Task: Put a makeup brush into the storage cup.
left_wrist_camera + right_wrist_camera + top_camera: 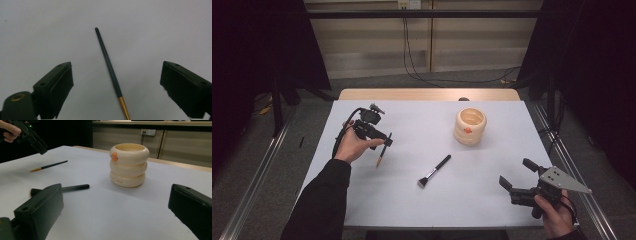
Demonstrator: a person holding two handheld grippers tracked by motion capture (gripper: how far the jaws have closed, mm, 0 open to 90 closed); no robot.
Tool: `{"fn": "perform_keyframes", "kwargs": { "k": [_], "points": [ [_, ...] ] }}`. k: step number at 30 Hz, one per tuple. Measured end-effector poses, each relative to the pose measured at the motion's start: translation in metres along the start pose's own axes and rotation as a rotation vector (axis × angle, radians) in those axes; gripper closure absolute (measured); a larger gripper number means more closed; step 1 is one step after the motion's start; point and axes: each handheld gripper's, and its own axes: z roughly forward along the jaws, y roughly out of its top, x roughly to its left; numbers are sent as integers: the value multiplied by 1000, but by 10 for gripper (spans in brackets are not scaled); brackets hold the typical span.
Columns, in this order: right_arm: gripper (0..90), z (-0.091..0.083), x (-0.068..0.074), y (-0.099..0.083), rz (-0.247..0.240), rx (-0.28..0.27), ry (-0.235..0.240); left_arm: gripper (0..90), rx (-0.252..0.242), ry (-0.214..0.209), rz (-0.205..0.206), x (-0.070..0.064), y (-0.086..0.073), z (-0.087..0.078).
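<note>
Hovering your left gripper (117, 85) with its jaws spread wide, you are straddling the thin dark brush with the gold ferrule (110, 70), which is lying flat on the white table (162, 30) between the pads, touching neither. Lower straight down, centre the handle, then close gently. Your right gripper (115, 215) is waiting open near the cream ringed holder (128, 165), beside the black makeup brush (72, 187).
</note>
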Motion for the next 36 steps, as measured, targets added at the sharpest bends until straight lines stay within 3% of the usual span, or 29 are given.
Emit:
{"fn": "perform_keyframes", "kwargs": {
  "k": [2,8,9,12,16,17,18,21,28,32,36],
  "points": [
    [0,0,0,0,3,-2,-7,145,50,-6,14,0,0,6],
    [0,1,0,0,-1,-1,-3,169,90,-11,-35,4,-2,15],
    [0,1,0,0,-1,5,1,175,100,-10,-15,4,-2,15],
    [0,1,0,-1,-3,7,-5,192,113,-23,-23,4,-5,17],
    [0,1,0,-1,-3,7,-4,236,136,6,-38,3,-9,20],
    [0,1,0,-1,-6,6,-2,266,152,-3,-28,3,-9,22],
    [0,1,0,-1,-6,9,3,291,154,-10,-45,2,-10,23],
    [0,1,0,-1,-8,13,10,367,161,-4,-43,0,-12,25],
    [0,1,0,-1,-7,15,12,437,186,22,-67,-3,-13,32],
    [0,1,0,-1,-9,11,8,510,210,4,-84,-4,-13,33],
    [0,1,0,-1,-8,10,8,541,225,32,-79,-7,-12,38]
  ]
}}
